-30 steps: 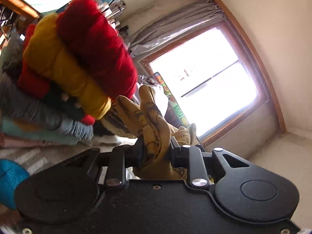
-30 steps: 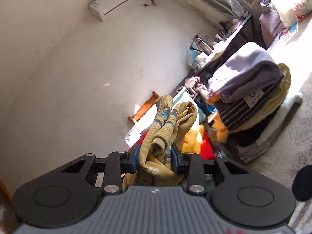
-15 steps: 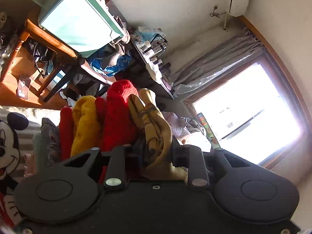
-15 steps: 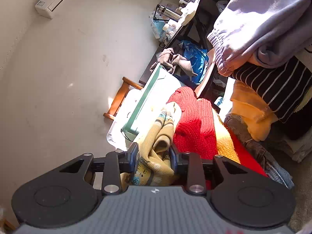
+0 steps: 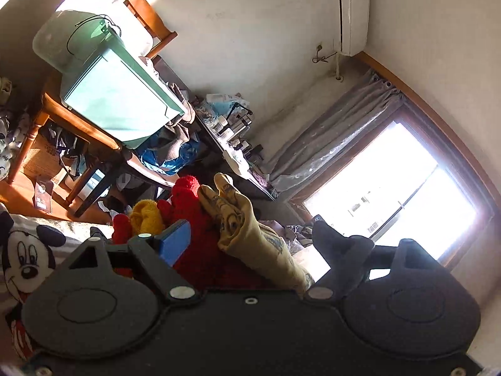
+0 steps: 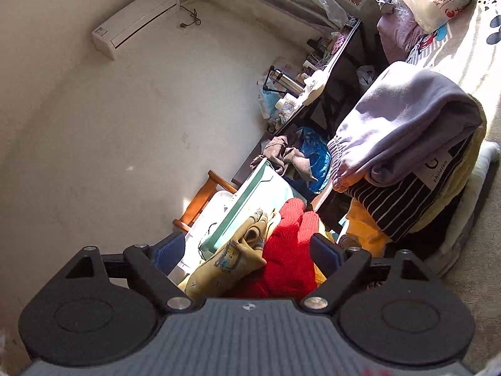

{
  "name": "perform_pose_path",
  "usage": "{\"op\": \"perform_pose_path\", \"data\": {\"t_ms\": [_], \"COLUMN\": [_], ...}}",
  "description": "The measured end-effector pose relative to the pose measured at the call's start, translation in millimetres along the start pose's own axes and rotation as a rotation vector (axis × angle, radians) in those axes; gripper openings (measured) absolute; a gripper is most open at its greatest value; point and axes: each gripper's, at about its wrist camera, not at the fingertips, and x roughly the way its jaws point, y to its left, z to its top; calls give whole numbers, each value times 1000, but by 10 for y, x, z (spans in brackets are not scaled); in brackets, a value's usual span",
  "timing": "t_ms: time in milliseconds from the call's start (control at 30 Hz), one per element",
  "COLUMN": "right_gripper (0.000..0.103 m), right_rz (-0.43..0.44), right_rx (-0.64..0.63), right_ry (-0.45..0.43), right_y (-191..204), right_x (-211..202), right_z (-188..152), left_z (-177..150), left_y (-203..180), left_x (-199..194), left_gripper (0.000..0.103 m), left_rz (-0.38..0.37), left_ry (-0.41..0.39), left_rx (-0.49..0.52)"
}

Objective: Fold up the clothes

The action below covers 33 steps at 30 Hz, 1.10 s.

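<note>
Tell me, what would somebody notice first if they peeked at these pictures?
Probably the bright red knitted garment lying between the fingers of the open right gripper, with the mustard-yellow printed garment beside it on the stack. The left gripper is open too, over the same pile. Next comes the glaring window to the right in the left wrist view, and the Mickey Mouse print at its left edge.

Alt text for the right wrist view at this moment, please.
The right gripper is open, jaws spread either side of a folded mustard-yellow printed garment lying against a red knit. To the right is a stack of folded clothes topped by a lavender sweatshirt; an air conditioner hangs on the wall.
</note>
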Motion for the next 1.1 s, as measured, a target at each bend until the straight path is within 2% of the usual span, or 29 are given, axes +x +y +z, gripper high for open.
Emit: {"op": "perform_pose_path", "data": {"t_ms": [67, 167, 233, 333, 433, 533, 633, 700, 867, 1033, 1100], "right_gripper": [98, 102, 102, 103, 103, 103, 103, 103, 103, 103, 103], "right_rz": [-69, -197, -323, -522, -697, -866, -971, -1007, -1149, -1182, -1174], "right_rx": [-58, -117, -136, -146, -144, -136, -101, -92, -131, -159, -169], "right_ry": [22, 10, 17, 4, -26, -53, -93, -127, -147, -173, -179], "right_y": [-1, -77, -180, -345, -467, -583, -678, -703, -721, -652, -602], "right_x": [-332, -884, -1241, -1793, -2317, -2792, -3234, -3488, -3881, -4100, -4138], "right_z": [-115, -336, -485, -701, -893, -1062, -1192, -1271, -1422, -1486, -1491], "left_z": [-164, -537, -861, -1436, -2014, -2609, -3105, -3342, -3676, -3866, -3880], "left_y": [-11, -108, -197, -390, -707, -1105, -1406, -1547, -1800, -2088, -2160], "left_x": [-93, -141, -129, -56, -44, -123, -238, -310, -507, -766, -820], "left_gripper": [88, 92, 100, 101, 102, 102, 102, 102, 103, 103, 103], "left_rz": [-28, -17, -10, 2, 9, -11, -73, -105, -191, -180, -177], "left_ry": [67, 183, 278, 435, 563, 659, 699, 718, 775, 746, 761], "left_rx": [4, 70, 128, 193, 330, 544, 720, 798, 830, 938, 954]}}
